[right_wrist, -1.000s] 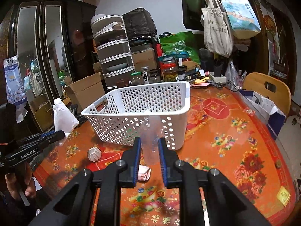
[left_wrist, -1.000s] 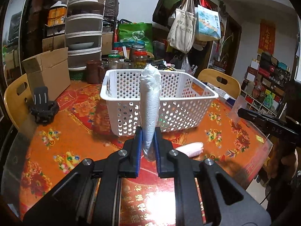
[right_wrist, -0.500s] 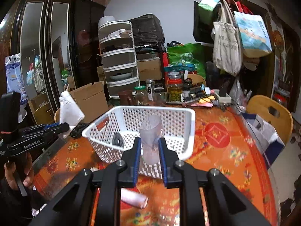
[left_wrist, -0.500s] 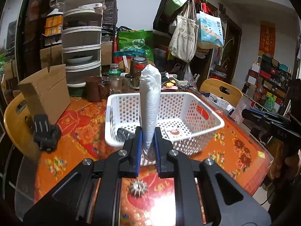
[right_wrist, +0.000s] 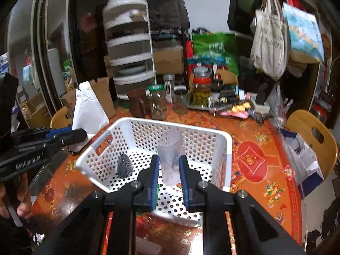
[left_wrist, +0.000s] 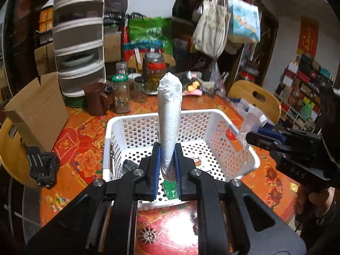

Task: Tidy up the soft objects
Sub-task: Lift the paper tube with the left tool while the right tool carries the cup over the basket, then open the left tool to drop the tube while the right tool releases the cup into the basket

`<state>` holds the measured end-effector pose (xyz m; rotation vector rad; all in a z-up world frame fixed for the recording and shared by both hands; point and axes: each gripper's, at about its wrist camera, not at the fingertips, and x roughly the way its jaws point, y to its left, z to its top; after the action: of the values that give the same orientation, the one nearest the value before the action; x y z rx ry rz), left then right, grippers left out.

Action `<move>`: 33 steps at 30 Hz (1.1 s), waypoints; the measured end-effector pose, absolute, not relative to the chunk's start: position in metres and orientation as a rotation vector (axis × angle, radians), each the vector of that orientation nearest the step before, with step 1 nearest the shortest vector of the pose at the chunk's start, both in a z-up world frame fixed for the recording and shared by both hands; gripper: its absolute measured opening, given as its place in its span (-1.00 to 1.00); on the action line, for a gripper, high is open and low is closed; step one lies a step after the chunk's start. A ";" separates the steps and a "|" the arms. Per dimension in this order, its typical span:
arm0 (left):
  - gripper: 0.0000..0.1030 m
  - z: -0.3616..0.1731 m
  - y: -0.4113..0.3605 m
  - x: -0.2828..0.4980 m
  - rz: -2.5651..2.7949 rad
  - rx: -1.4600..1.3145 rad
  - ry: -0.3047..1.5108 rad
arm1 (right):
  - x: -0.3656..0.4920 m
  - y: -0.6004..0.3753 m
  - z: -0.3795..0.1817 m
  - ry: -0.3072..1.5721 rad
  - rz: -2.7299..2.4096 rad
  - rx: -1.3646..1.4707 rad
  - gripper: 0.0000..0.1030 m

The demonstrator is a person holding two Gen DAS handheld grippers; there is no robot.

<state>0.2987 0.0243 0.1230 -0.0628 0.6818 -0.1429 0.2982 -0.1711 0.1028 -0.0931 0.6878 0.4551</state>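
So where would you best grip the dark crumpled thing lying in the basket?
From straight above, across its narrower middle. The dark crumpled thing lies loose on the floor of the white basket, near one wall, and the walls block any sideways approach.

Perforated white plastic basket [left_wrist: 244,146], glossy tablecloth [right_wrist: 265,148]

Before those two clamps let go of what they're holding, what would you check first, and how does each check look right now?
1. Left gripper clamped on the white paper roll: ok.
2. Right gripper clamped on the clear plastic piece: ok.
3. Both held things over the white basket: ok.
4. Free floor space in the basket beside the dark object: ok.
5. The two grippers apart from each other: ok.
6. Height of each held thing above the basket floor: cannot tell.
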 end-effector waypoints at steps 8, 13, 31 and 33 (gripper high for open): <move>-0.79 0.070 0.016 0.365 -0.097 -0.065 0.890 | 0.361 -0.161 0.061 0.908 0.404 -0.108 -0.66; -0.79 0.028 0.007 0.397 -0.093 -0.051 1.030 | 0.383 -0.156 0.033 1.012 0.368 -0.137 -0.66; -0.23 0.000 0.015 0.407 -0.119 -0.083 1.072 | 0.394 -0.145 0.014 1.062 0.360 -0.173 -0.20; -0.01 0.007 0.014 0.402 -0.121 -0.074 1.046 | 0.391 -0.147 0.020 1.043 0.371 -0.160 0.29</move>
<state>0.4025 0.0145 0.0068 -0.0736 1.0462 -0.1209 0.3912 -0.1473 0.0196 -0.1595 1.0429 0.3708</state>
